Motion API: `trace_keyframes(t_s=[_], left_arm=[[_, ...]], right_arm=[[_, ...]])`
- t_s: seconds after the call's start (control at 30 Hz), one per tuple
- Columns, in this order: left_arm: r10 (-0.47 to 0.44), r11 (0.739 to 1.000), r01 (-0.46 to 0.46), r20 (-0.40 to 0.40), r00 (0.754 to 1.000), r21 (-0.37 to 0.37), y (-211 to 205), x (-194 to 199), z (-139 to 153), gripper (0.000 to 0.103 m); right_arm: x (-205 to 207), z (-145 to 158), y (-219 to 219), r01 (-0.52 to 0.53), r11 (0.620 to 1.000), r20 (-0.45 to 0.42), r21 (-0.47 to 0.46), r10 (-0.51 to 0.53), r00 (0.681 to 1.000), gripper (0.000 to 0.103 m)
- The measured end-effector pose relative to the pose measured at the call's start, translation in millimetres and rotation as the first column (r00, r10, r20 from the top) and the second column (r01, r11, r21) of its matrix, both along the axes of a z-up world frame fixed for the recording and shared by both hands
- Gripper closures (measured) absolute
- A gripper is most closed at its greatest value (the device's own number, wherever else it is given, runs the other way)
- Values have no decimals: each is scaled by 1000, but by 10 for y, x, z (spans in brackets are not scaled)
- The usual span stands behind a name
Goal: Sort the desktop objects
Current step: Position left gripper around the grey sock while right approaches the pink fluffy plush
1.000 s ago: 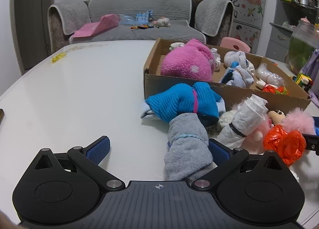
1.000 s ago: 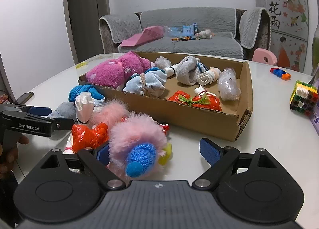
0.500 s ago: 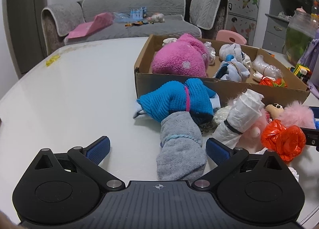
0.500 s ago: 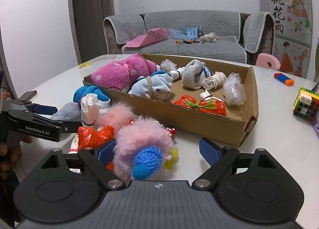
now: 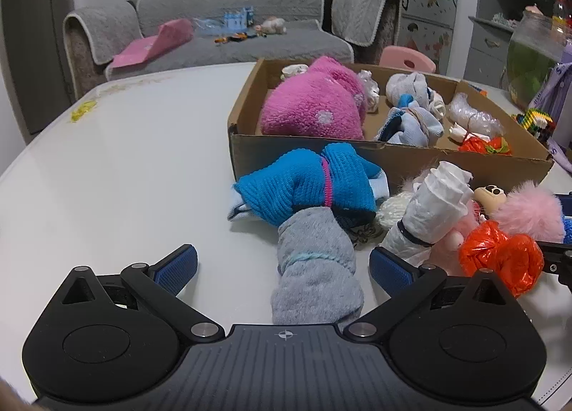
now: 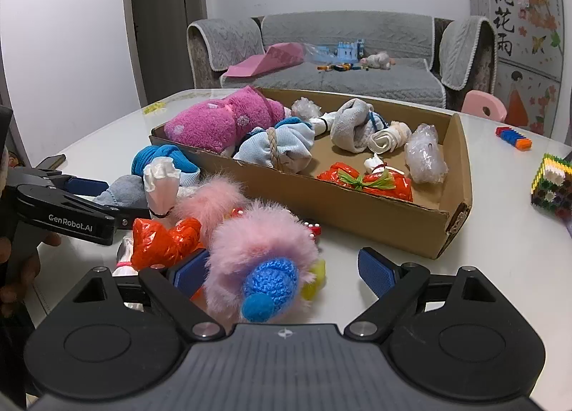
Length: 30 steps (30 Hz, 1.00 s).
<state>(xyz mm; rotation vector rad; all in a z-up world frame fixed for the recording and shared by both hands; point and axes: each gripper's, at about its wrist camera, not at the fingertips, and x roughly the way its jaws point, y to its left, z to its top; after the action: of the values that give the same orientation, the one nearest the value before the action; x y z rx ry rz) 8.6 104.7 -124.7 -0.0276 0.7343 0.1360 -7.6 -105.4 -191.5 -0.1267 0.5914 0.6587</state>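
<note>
My left gripper [image 5: 284, 264] is open, its jaws on either side of a grey rolled sock [image 5: 314, 268] on the white table. Behind the sock lie a blue knitted bundle [image 5: 307, 186], a white bag roll [image 5: 429, 211] and an orange plastic bundle [image 5: 500, 257]. My right gripper [image 6: 282, 268] is open around a fluffy pink toy with a blue knitted nose [image 6: 261, 253]. A cardboard box [image 6: 357, 211] behind the pile holds a magenta fleece bundle [image 6: 221, 121], sock rolls and bags. The left gripper also shows in the right wrist view [image 6: 71, 203].
A colourful bead cube [image 6: 552, 186] and a small block strip [image 6: 513, 135] lie on the table to the right. A glass jar [image 5: 536, 50] stands at the far right. A grey sofa [image 6: 343, 53] stands behind the table.
Both views have shifted slightly: the left gripper has drawn back a little from the grey sock, the right gripper has eased nearer the pink toy. Both stay open.
</note>
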Motion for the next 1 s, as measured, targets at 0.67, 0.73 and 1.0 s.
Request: trace_keyframes(t_s=[0.67, 0.73, 1.0], left_arm=[[-28, 1000, 28, -31, 999, 0, -81, 77, 16, 0], [-29, 1000, 29, -30, 999, -1, -79, 79, 16, 0], [-25, 1000, 25, -34, 999, -2, -78, 99, 13, 0]], right_arm=[[-4, -18, -4, 2, 1000, -27, 0, -2, 1000, 37], [-9, -20, 5, -7, 1000, -26, -6, 7, 1000, 39], [6, -29, 20, -5, 1000, -23, -17, 4, 1000, 40]])
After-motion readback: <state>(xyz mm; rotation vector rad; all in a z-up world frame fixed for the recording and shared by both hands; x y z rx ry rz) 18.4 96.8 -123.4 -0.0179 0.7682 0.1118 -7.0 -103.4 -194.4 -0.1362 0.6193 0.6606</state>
